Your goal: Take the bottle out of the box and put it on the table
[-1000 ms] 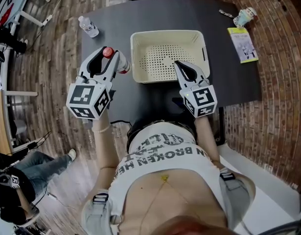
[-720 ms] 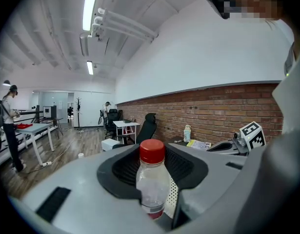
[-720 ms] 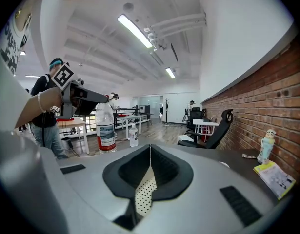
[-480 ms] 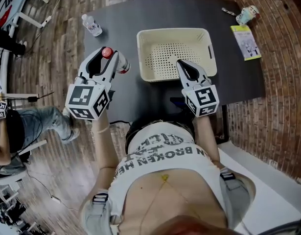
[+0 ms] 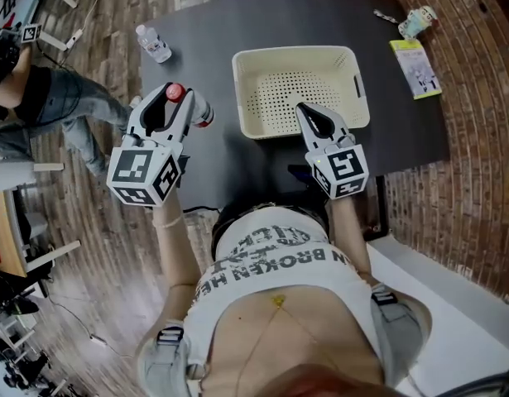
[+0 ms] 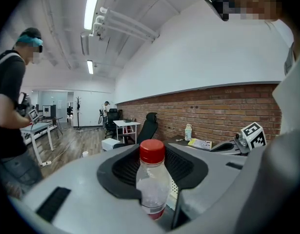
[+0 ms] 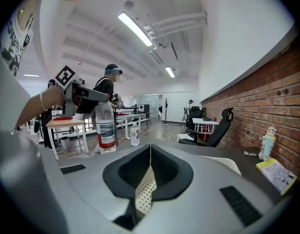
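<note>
A clear plastic bottle (image 5: 175,93) with a red cap and red label stands upright between the jaws of my left gripper (image 5: 170,106), which is shut on it left of the basket. In the left gripper view the bottle (image 6: 151,179) fills the gap of the left gripper (image 6: 152,156). The cream perforated basket (image 5: 347,56) on the dark table (image 5: 196,23) holds nothing. My right gripper (image 5: 304,110) is shut and hangs over the basket's near rim. In the right gripper view the right gripper (image 7: 150,150) has its tips together, with the held bottle (image 7: 106,126) off to the left.
A second small bottle (image 5: 154,43) stands at the table's far left corner. A small cup (image 5: 415,21) and a yellow booklet (image 5: 415,69) lie at the far right. A person (image 5: 39,106) stands to the left of the table. A brick floor lies to the right.
My left gripper has carried the bottle a little further left, away from the basket. The right gripper stays at the basket's near rim. A person has walked up on the left.
</note>
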### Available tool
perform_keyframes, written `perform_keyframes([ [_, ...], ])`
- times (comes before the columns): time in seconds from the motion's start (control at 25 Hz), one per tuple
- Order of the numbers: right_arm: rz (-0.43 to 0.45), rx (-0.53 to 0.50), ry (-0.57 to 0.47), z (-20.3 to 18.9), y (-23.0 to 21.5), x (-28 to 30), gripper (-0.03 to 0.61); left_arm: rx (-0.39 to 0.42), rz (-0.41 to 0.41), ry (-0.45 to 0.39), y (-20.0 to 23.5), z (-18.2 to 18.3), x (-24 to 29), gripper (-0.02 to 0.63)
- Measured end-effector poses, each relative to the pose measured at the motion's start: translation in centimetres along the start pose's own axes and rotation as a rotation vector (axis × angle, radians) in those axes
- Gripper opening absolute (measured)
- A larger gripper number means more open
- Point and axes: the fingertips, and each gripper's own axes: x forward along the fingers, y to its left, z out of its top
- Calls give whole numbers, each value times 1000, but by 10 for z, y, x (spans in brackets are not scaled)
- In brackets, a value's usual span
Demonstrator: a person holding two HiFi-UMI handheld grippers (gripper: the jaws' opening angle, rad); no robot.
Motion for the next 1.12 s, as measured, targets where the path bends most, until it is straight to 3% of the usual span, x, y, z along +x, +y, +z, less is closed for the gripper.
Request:
perform_keyframes([
  [1.12,3,-4,22,-3,-1,8,9,-20,-8,43,10,-23,10,158],
])
